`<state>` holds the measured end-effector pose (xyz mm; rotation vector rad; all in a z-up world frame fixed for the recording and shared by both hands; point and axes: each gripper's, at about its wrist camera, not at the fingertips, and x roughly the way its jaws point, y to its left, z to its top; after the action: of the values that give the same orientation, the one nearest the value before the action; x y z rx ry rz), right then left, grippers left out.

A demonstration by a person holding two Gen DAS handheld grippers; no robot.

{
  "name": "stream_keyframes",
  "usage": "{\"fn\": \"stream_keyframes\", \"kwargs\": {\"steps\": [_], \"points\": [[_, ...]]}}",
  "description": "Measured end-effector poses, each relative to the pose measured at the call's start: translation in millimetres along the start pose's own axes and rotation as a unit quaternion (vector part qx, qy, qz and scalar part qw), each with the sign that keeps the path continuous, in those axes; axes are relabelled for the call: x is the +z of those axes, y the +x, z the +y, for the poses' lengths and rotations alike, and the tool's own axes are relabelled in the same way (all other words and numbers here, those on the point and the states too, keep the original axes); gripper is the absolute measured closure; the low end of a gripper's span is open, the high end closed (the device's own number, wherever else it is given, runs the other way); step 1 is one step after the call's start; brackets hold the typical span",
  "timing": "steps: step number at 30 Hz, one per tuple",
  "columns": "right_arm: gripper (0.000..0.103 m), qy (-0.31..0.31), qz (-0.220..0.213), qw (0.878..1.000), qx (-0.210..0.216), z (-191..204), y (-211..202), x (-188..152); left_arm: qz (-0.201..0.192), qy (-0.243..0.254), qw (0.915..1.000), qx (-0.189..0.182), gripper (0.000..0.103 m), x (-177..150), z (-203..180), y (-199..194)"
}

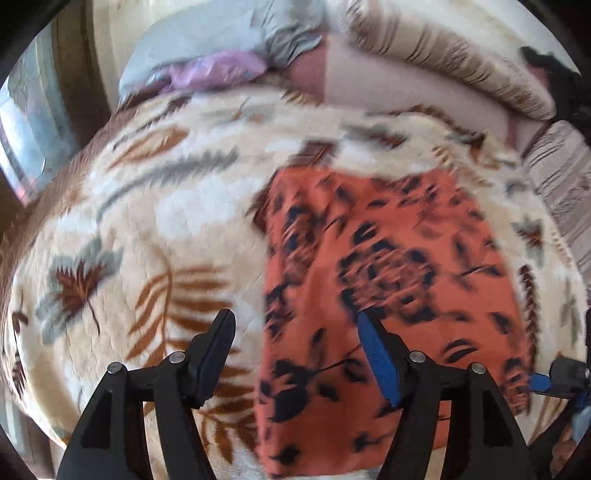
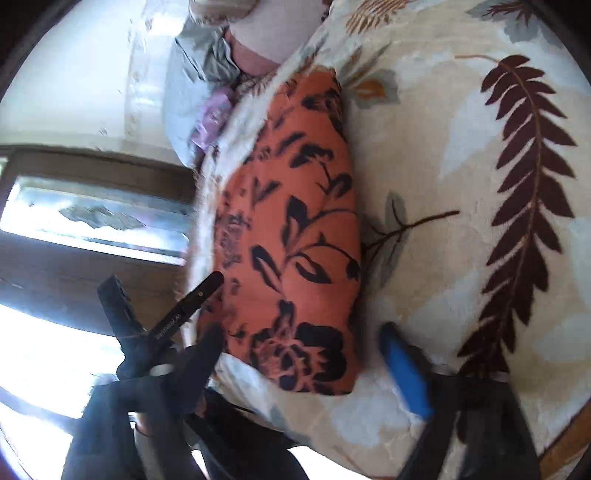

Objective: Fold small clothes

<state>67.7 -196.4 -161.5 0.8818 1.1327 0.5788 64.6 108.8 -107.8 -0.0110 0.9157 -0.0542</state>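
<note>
A folded orange-red garment (image 1: 388, 266) with a black flower print lies flat on a cream leaf-patterned blanket (image 1: 147, 221). My left gripper (image 1: 294, 321) hovers over the garment's near left edge, open, with nothing pressed between its black and blue fingers. In the right wrist view the same garment (image 2: 295, 221) runs away from me. My right gripper (image 2: 301, 332) stands open astride its near end, pads clear of the cloth. One of the left gripper's fingers (image 2: 199, 291) shows by the garment's left edge. One of the right gripper's fingers (image 1: 541, 382) shows at the far right.
A grey pillow (image 1: 221, 33) and a purple plastic bag (image 1: 218, 70) lie at the head of the bed. A striped rolled blanket (image 1: 461, 62) sits at the back right. Wooden furniture with a glass panel (image 2: 92, 218) stands beside the bed.
</note>
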Motion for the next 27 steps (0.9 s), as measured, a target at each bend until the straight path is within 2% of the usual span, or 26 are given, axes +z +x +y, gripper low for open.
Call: {"fn": "stream_keyframes", "kwargs": {"steps": [2, 3, 4, 6, 7, 8, 9, 10, 11, 13, 14, 15, 16, 18, 19, 21, 22, 24, 26, 27], "points": [[0.010, 0.022, -0.018, 0.999, 0.034, -6.0, -11.1, 6.9, -0.042, 0.034, 0.9985, -0.011, 0.033, 4.4, -15.1, -15.5], [0.010, 0.036, -0.023, 0.998, 0.046, -11.2, -13.2, 12.0, -0.046, 0.053, 0.9975, -0.005, 0.033, 4.1, -21.3, -13.4], [0.010, 0.052, -0.030, 0.997, 0.046, -17.7, -13.0, 18.8, -0.034, 0.068, 0.9971, 0.006, 0.033, 3.6, -24.0, -2.1], [0.010, 0.077, -0.039, 0.995, 0.055, -27.2, -5.3, 31.7, 0.027, 0.072, 0.9964, 0.036, 0.032, -5.3, -19.6, 33.9], [0.012, 0.087, -0.026, 0.994, 0.067, -31.0, 4.0, 38.8, 0.031, 0.045, 0.9984, 0.015, 0.029, -13.3, -8.9, 44.2], [0.019, 0.088, -0.013, 0.993, 0.074, -29.7, 13.9, 43.7, 0.020, 0.019, 0.9996, 0.003, 0.025, -16.5, 0.2, 45.0], [0.030, 0.068, -0.001, 0.995, 0.080, -19.0, 21.0, 46.1, 0.020, 0.003, 0.9998, 0.002, 0.022, -18.4, 6.2, 45.3], [0.058, 0.035, 0.006, 0.997, 0.069, -2.9, 25.3, 46.3, 0.017, 0.003, 0.9999, 0.003, 0.022, -19.1, 7.2, 44.2], [0.067, -0.004, -0.002, 0.999, 0.042, 16.1, 23.6, 41.4, 0.014, 0.013, 0.9998, 0.006, 0.022, -19.5, 5.8, 43.5], [0.071, -0.059, -0.024, 0.998, -0.008, 41.2, 14.9, 35.2, 0.011, 0.024, 0.9996, 0.010, 0.022, -19.9, 4.2, 41.6], [0.071, -0.087, -0.033, 0.994, -0.058, 44.4, 14.6, 31.4, 0.012, 0.021, 0.9997, 0.007, 0.022, -20.2, 5.4, 42.2], [0.071, -0.097, -0.027, 0.989, -0.106, 38.7, 20.7, 28.8, 0.014, 0.017, 0.9998, 0.002, 0.020, -21.1, 5.0, 44.5], [0.071, -0.093, -0.012, 0.986, -0.136, 24.8, 30.9, 27.2, 0.016, 0.015, 0.9998, 0.000, 0.019, -21.6, 5.2, 45.5], [0.070, -0.062, -0.016, 0.993, -0.097, 10.7, 23.9, 27.8, 0.020, 0.010, 0.9997, 0.005, 0.019, -19.0, 3.8, 42.5], [0.065, -0.061, -0.018, 0.994, -0.093, 14.1, 20.5, 27.8, 0.022, 0.011, 0.9996, 0.012, 0.020, -15.0, 1.5, 38.5], [0.037, -0.056, -0.018, 0.994, -0.089, 16.6, 13.7, 27.9, 0.006, 0.027, 0.9994, 0.021, 0.021, -8.0, -7.1, 23.4], [0.016, -0.044, -0.021, 0.996, -0.072, 15.5, 9.2, 28.9, -0.011, 0.034, 0.9992, 0.015, 0.021, -6.5, -10.1, 15.6], [0.014, -0.013, -0.047, 0.998, -0.034, 10.6, -5.6, 34.2, -0.030, 0.051, 0.9981, 0.017, 0.021, -6.9, -15.0, 10.0], [0.014, 0.018, -0.064, 0.998, -0.009, 0.7, -13.9, 46.9, 0.014, 0.065, 0.9970, 0.041, 0.021, -14.0, -11.8, 34.0], [0.014, 0.040, -0.068, 0.997, 0.000, -7.1, -14.7, 55.0, 0.019, 0.044, 0.9986, 0.021, 0.020, -20.7, -2.7, 44.5]]}}
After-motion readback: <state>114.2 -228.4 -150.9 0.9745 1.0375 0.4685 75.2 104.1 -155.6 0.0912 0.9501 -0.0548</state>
